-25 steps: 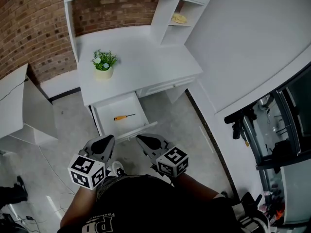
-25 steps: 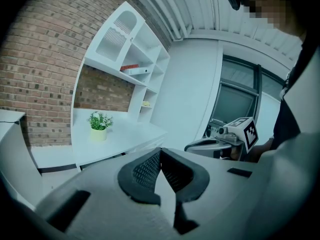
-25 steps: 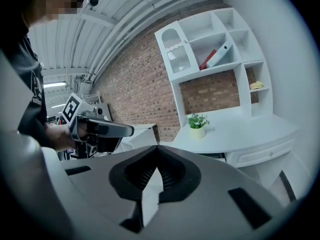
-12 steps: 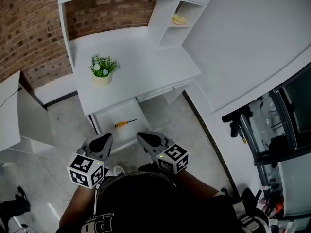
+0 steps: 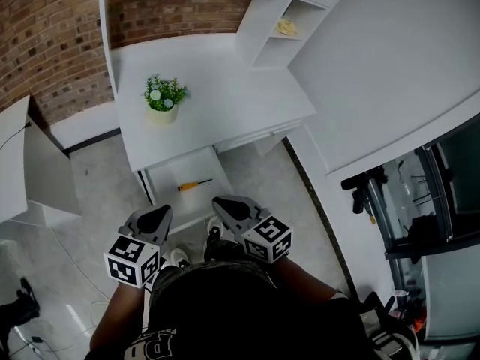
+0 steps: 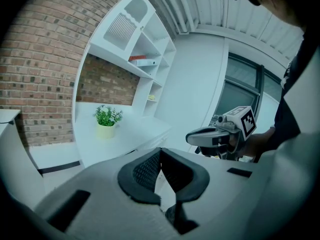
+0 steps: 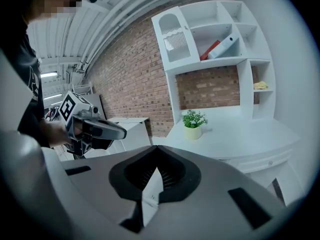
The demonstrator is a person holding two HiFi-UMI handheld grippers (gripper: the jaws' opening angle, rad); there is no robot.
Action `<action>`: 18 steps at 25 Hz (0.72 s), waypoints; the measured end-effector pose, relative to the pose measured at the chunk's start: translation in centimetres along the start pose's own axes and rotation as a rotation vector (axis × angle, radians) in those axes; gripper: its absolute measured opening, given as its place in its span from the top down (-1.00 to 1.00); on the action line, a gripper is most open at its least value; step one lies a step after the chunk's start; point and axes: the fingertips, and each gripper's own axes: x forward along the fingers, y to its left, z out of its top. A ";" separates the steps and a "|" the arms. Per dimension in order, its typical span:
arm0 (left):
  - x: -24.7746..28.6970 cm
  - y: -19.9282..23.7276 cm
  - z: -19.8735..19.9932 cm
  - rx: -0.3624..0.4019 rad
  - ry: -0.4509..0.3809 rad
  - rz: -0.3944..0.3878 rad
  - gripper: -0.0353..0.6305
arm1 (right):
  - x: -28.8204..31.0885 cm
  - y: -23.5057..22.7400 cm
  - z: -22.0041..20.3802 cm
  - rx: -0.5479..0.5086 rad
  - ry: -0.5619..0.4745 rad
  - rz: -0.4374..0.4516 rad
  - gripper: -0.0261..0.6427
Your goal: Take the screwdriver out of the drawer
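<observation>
A small screwdriver (image 5: 193, 184) with an orange-yellow handle lay flat in the white drawer (image 5: 169, 172), which stood pulled open under the desk (image 5: 225, 103) front.

Brick wall (image 5: 45, 43), red-brown, at rear. White surface (image 5: 225, 103) against it, with an upright shelf unit (image 5: 279, 22) at its right end and a small potted plant (image 5: 163, 98) standing on it. Grey mottled floor (image 5: 105, 178). Low white cabinet (image 5: 34, 163) at left. Broad white curved slab (image 5: 390, 66) at right. Ribbed ceiling (image 7: 120, 14); strip light (image 7: 49, 75), lit.
</observation>
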 end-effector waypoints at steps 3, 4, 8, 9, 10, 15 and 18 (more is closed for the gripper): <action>0.2 0.5 -0.8 -0.021 0.010 0.018 0.84 | 0.4 -0.7 -0.4 -0.008 0.015 0.005 0.90; 0.2 0.6 -1.0 -0.027 0.009 0.026 0.84 | 0.6 -1.1 -0.6 -0.014 0.020 0.006 0.90; 0.6 1.4 -1.5 -0.045 0.011 0.063 0.84 | 2.0 -2.3 -0.8 -0.032 0.044 0.016 0.90; 0.6 1.7 -1.5 -0.048 0.012 0.073 0.84 | 2.5 -2.6 -0.8 -0.037 0.052 0.020 0.90; 0.7 2.0 -1.5 -0.053 0.012 0.082 0.84 | 2.9 -2.8 -0.9 -0.043 0.062 0.027 0.90; 1.5 3.7 -1.5 -0.081 0.020 0.134 0.84 | 5.0 -4.3 -1.1 -0.100 0.110 0.066 0.90; 2.1 4.8 -1.8 -0.106 0.026 0.163 0.84 | 6.6 -5.3 -1.8 -0.163 0.157 0.083 0.90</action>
